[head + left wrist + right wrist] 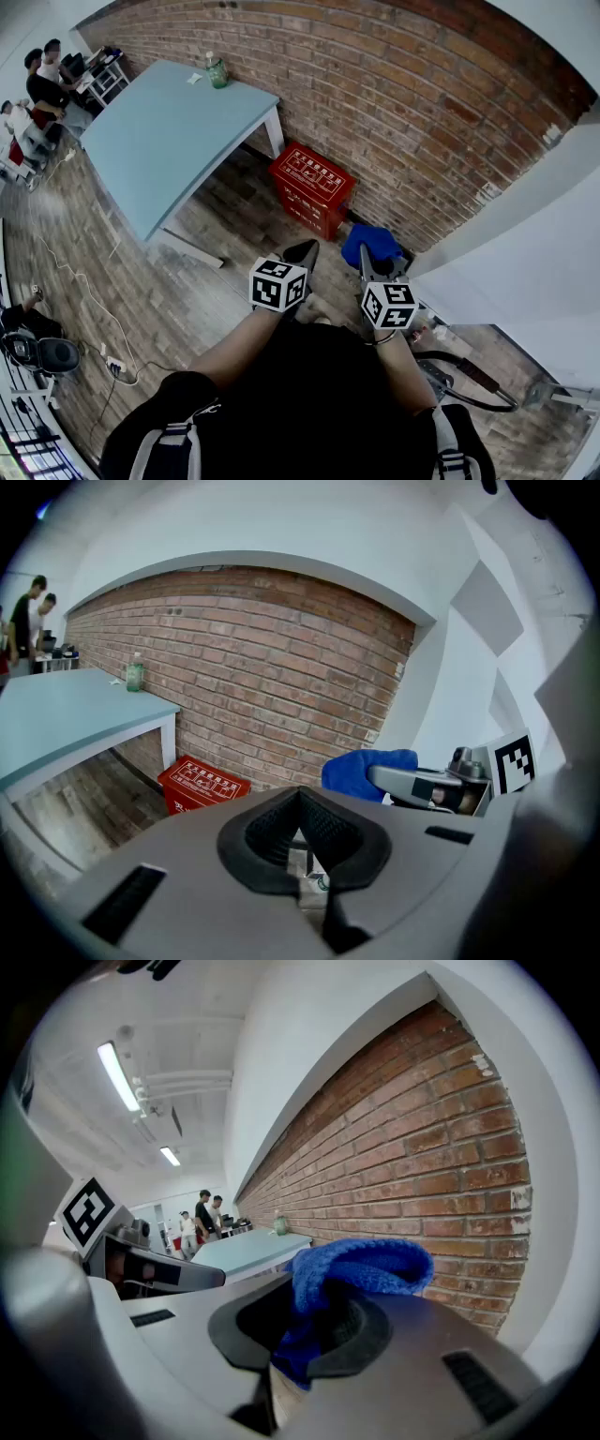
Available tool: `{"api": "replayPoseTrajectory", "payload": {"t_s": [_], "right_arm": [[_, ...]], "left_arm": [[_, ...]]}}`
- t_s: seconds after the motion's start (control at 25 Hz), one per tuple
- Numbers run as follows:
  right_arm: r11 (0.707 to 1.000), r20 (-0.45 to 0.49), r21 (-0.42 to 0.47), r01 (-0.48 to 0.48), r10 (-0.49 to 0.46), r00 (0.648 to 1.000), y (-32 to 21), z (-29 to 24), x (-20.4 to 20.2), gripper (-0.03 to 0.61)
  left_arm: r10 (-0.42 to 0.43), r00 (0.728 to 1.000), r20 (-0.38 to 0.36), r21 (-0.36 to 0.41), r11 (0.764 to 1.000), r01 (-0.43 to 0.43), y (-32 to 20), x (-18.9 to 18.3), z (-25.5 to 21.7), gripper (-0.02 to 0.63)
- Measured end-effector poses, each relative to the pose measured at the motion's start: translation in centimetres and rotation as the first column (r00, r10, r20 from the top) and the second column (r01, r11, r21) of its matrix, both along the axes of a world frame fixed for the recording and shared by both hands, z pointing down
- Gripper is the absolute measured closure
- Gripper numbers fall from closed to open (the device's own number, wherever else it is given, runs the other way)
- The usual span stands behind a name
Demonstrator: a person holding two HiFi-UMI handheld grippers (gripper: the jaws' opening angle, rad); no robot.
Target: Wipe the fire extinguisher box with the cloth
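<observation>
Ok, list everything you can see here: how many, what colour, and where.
fire extinguisher box: one, red, on the floor against the brick wall
cloth: one, blue, clamped in the right gripper
table: one, light blue, left of the box, one end at the wall
bottle: one, green, on the table's end by the wall
brick wall: one, red-brown, ahead
floor: wooden, grey-brown, underfoot
people: at least two, far left, beyond the table
left gripper: one, grey, jaws together, nothing between them
right gripper: one, grey, jaws shut on the cloth
</observation>
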State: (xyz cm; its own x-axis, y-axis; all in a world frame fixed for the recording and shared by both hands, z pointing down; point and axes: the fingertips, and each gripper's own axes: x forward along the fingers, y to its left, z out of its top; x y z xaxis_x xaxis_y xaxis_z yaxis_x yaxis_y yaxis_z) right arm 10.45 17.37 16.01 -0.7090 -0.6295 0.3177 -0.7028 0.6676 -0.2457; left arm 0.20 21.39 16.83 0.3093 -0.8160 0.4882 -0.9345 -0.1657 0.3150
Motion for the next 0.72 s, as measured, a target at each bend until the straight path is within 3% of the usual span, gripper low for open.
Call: {"api": "replayPoseTrajectory", "payload": {"t_s": [0.16,0.28,0.48,0.72], "right_arm": [[0.996,-0.009,0.027,0.086,-0.086,0.996,-0.6,0.7,-1.0,0.528],[0.991,-0.068,0.043,0.124,-0.121,0.99,-0.7,2.1,-1.8,0.528],[0.996,-0.119,0.022,0.083,-0.079,0.99,-1.6,4.2,-1.9,0.528],[0.996,-0.115,-0.086,0.011,-0.021,0.993,-2.4,7.5,0.2,0.528]], "left_arm": [[0.016,0.999,0.032,0.002,1.0,-0.016,-1.2,0.2,-0.4,0.618],[0.019,0.999,0.037,-0.011,1.0,-0.019,-1.3,0.3,0.0,0.618],[0.043,0.999,0.033,-0.059,0.997,-0.041,-1.5,0.1,1.7,0.618],[0.098,0.995,0.016,-0.094,0.991,-0.096,-3.5,-0.2,3.9,0.618]]}}
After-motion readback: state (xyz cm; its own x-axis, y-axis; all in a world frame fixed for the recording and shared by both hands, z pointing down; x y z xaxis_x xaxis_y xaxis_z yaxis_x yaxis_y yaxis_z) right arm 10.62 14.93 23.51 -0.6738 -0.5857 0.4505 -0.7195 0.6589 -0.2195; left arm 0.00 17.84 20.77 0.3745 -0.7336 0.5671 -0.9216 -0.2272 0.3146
